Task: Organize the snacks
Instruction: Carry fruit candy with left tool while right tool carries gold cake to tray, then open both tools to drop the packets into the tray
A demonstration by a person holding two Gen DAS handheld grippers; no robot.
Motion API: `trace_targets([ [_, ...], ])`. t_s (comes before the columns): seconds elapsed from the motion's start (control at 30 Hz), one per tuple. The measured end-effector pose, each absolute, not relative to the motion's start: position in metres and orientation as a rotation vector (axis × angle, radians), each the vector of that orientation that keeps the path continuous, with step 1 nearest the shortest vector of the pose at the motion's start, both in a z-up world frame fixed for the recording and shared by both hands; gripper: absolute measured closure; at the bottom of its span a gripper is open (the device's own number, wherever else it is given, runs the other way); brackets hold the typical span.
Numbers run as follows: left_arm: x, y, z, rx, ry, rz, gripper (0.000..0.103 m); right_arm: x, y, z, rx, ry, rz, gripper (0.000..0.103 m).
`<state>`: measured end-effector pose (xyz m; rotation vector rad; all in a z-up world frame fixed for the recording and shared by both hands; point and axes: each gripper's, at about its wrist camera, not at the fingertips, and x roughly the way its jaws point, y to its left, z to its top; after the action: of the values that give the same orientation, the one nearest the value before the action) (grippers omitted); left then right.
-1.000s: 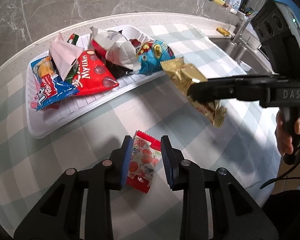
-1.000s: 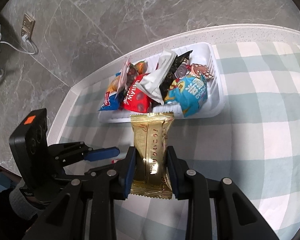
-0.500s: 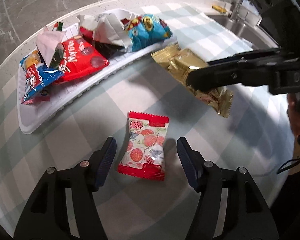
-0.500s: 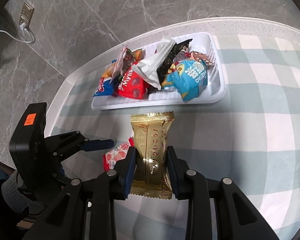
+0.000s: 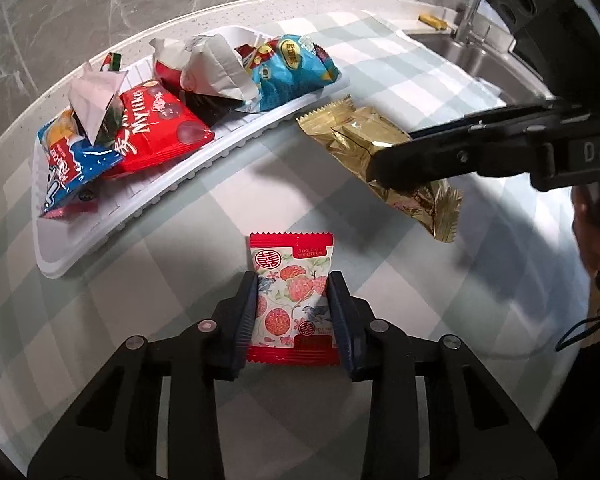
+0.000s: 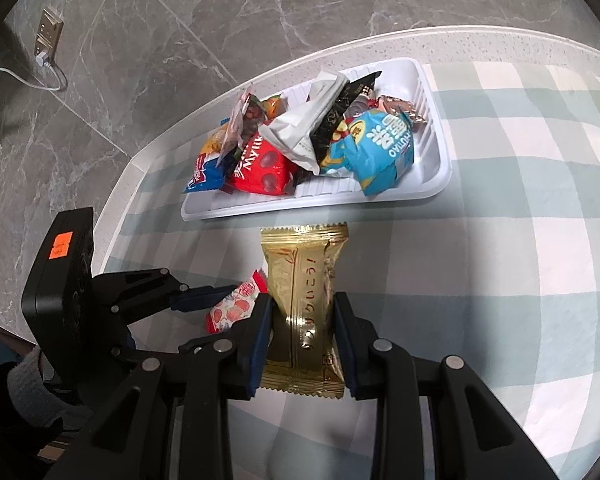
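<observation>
Red candy packet [image 5: 292, 300] sits between the left gripper [image 5: 293, 312], whose jaws just closed on it; right gripper [image 6: 302, 344] clamps the gold bar [image 6: 305, 300].

My left hand-held gripper [image 5: 293, 312] points steeply down, and its jaws have just been closing, blue pads [image 5: 247, 316] against a packet's sides. My right hand-held gripper [image 6: 302, 340] tilts downward too, pads clamped on its packet, one hand [image 5: 594, 236] wrapped around the handle.
</observation>
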<state>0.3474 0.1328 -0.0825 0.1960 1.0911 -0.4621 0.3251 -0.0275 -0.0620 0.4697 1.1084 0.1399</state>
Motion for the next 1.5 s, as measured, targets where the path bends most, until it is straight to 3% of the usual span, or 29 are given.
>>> trace_targets([
  [0.77, 0.365, 0.161, -0.04, 0.007, 1.026, -0.444, 0.071, 0.332, -0.039, -0.042, 0.543, 1.049, 0.152, 0.07],
  [1.5, 0.493, 0.2, 0.002, -0.147, 0.953, -0.318, 0.071, 0.441, -0.084, -0.031, 0.555, 0.986, 0.096, 0.069],
])
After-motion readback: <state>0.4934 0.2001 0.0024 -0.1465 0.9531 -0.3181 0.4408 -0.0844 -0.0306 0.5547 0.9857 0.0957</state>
